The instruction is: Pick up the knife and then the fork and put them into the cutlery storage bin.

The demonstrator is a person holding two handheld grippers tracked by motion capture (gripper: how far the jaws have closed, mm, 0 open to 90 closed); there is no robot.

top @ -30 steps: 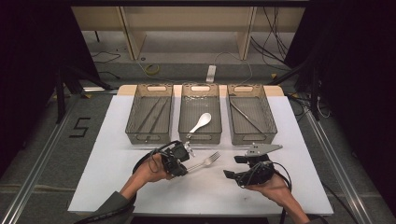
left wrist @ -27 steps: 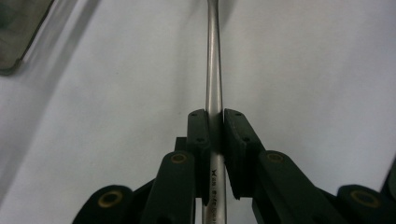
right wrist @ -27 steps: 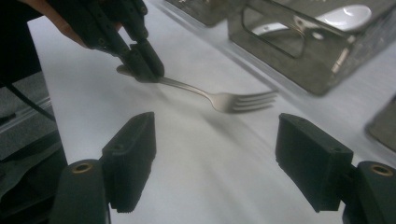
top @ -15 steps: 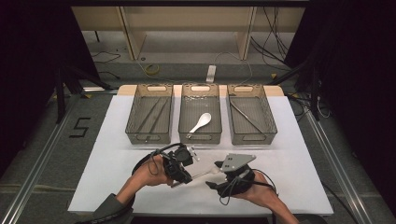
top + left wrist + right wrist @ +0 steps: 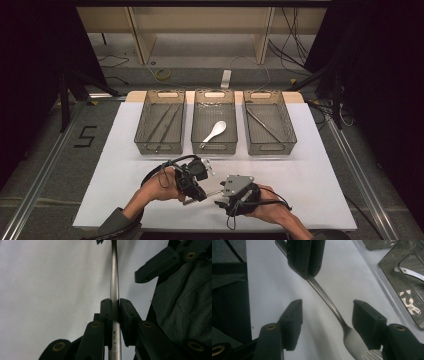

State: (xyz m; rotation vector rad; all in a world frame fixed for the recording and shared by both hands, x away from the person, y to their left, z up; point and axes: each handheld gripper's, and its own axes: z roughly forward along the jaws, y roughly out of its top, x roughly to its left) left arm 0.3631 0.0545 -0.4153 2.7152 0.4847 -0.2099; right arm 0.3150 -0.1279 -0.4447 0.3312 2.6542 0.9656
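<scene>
Your left gripper (image 5: pixel 192 181) is clamped on the fork's (image 5: pixel 329 305) handle; in the left gripper view its jaws press the steel shaft (image 5: pixel 114 290) from both sides. Your left forearm comes in from the lower left, hand turned inward toward the other. Your right gripper (image 5: pixel 327 315) has its jaws spread wide on either side of the fork's neck, touching neither side. In the high view both hands meet near the front edge of the white table (image 5: pixel 320 165), below the middle basket (image 5: pixel 214 145), which holds a white spoon (image 5: pixel 215 131)
</scene>
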